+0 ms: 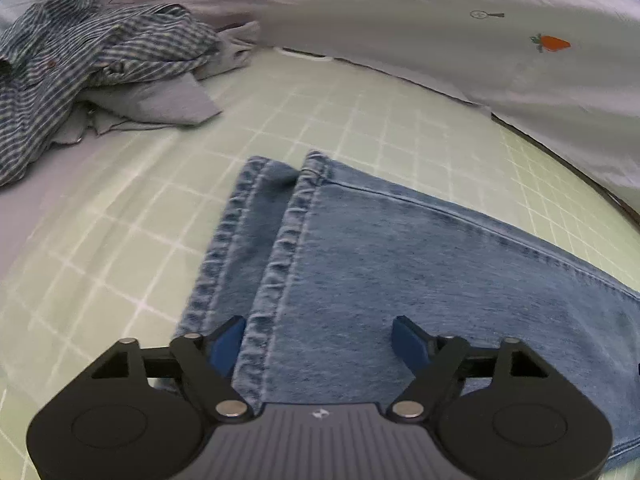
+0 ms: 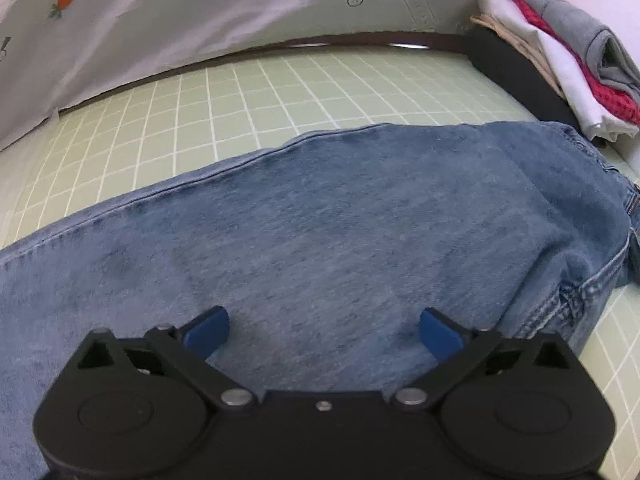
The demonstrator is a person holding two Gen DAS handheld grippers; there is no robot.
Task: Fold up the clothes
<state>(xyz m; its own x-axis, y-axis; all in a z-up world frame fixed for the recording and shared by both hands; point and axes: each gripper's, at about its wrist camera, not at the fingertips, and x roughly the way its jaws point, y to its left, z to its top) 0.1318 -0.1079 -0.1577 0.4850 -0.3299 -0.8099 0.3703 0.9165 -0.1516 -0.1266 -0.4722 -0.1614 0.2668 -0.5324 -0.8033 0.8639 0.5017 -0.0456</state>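
Observation:
A pair of light blue jeans [image 1: 400, 264] lies flat on the green gridded mat [image 1: 120, 240], legs stacked one on the other, hems pointing away in the left wrist view. My left gripper [image 1: 320, 340] is open, hovering over the leg hems, with nothing between the blue pads. The same jeans [image 2: 320, 220] fill the right wrist view, with the waist end at the right. My right gripper [image 2: 324, 332] is open above the thigh part and holds nothing.
A crumpled blue striped shirt [image 1: 80, 64] and grey garments [image 1: 160, 104] are heaped at the far left. A stack of folded clothes [image 2: 560, 56] stands at the far right on the mat [image 2: 280, 92]. A white sheet with a carrot print [image 1: 440, 40] hangs behind.

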